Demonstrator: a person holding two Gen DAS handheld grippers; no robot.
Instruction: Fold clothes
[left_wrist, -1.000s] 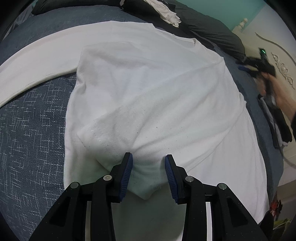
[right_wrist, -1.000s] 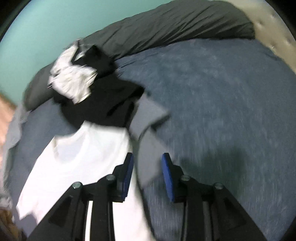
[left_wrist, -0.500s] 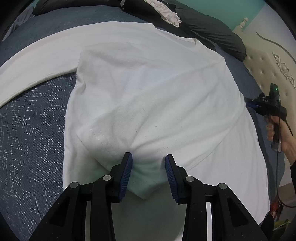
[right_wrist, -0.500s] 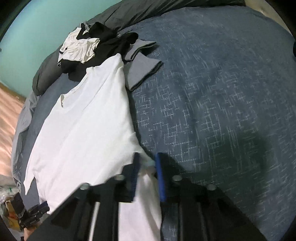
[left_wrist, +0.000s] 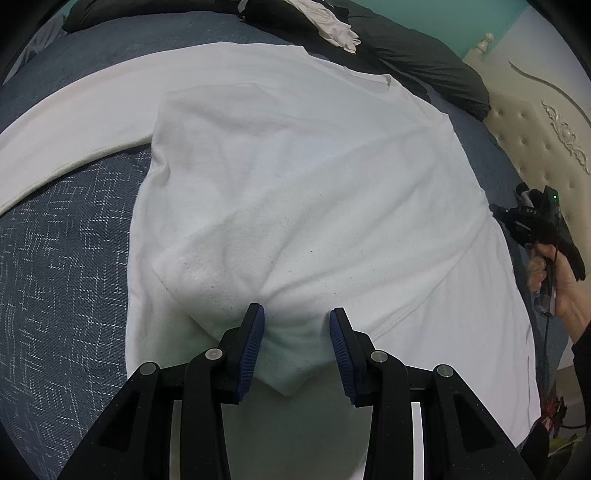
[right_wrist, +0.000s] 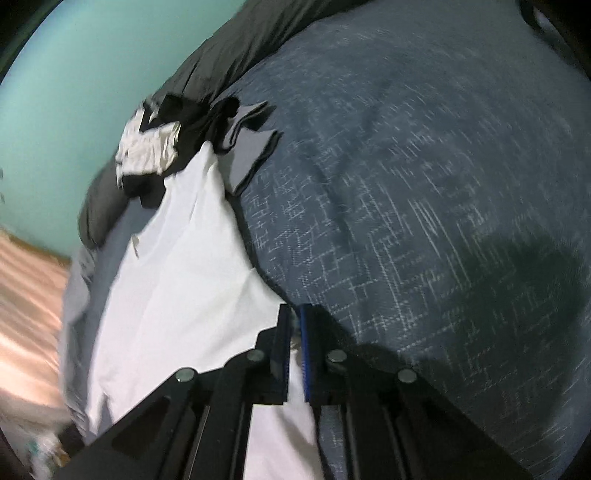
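A white long-sleeved shirt lies spread on a blue patterned bedspread, one sleeve stretched out to the left. My left gripper is open at the shirt's near end, with a bunched fold of cloth lying between its blue pads. In the right wrist view, my right gripper is shut on the side edge of the shirt, a sliver of white cloth showing between the pads. The left wrist view shows that right gripper at the shirt's right edge, held by a hand.
A heap of black and white clothes and a folded grey garment lie beyond the shirt's collar. A dark pillow runs along the far side. A cream tufted headboard is to the right. Bare bedspread stretches right of the shirt.
The right gripper came down to the shirt's side edge and went from open to shut on it. The left gripper and the fold between its fingers stayed put.
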